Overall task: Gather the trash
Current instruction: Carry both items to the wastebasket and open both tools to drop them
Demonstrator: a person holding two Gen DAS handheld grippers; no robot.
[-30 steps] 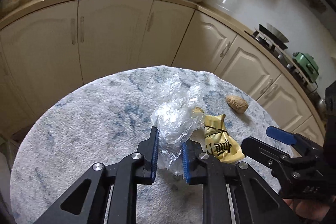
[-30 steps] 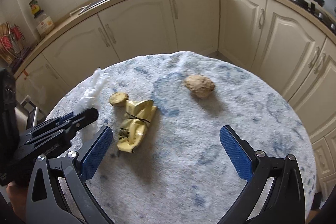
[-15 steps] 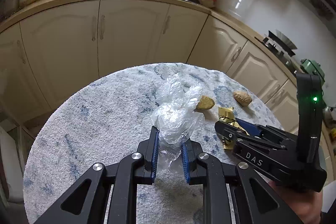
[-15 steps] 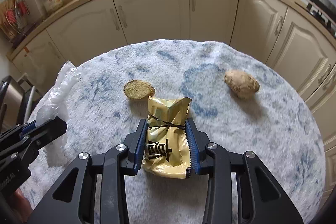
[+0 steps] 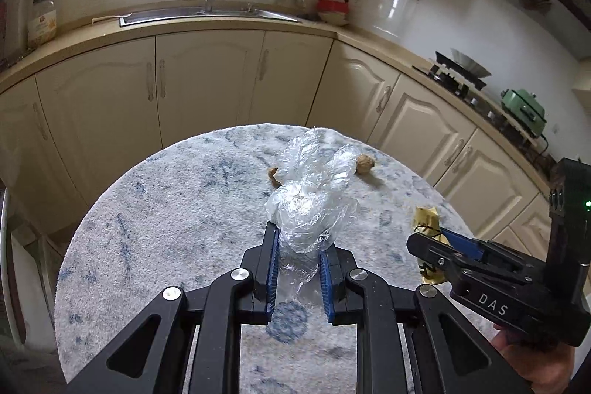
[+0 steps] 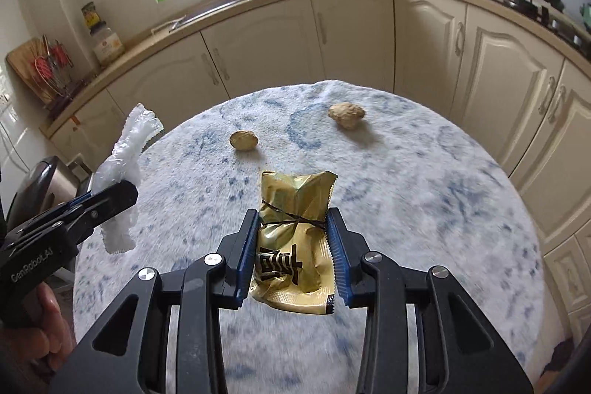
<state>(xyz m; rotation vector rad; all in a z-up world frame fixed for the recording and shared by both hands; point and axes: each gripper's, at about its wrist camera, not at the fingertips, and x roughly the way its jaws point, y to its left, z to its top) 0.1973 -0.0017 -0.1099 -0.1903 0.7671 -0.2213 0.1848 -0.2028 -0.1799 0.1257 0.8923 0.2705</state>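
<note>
— Nearest, what do the two hold?
— Left gripper pinches a crumpled clear plastic bag; right gripper clamps a gold snack wrapper, both above the round blue-flecked surface.

— And beyond?
— Open room mid-surface, then two brown lumps, one small, one larger, near the far edge. Cream cabinets curve behind.

plastic bag: thin clear film, crinkled, glossy
wrapper: gold foil, shiny, creased (black print)
bench: fuzzy matt cloth cover, white mottled blue
lumps: rough, dull tan, at 12 o'clock from the wrapper
gripper pads: ridged blue, matt
</note>
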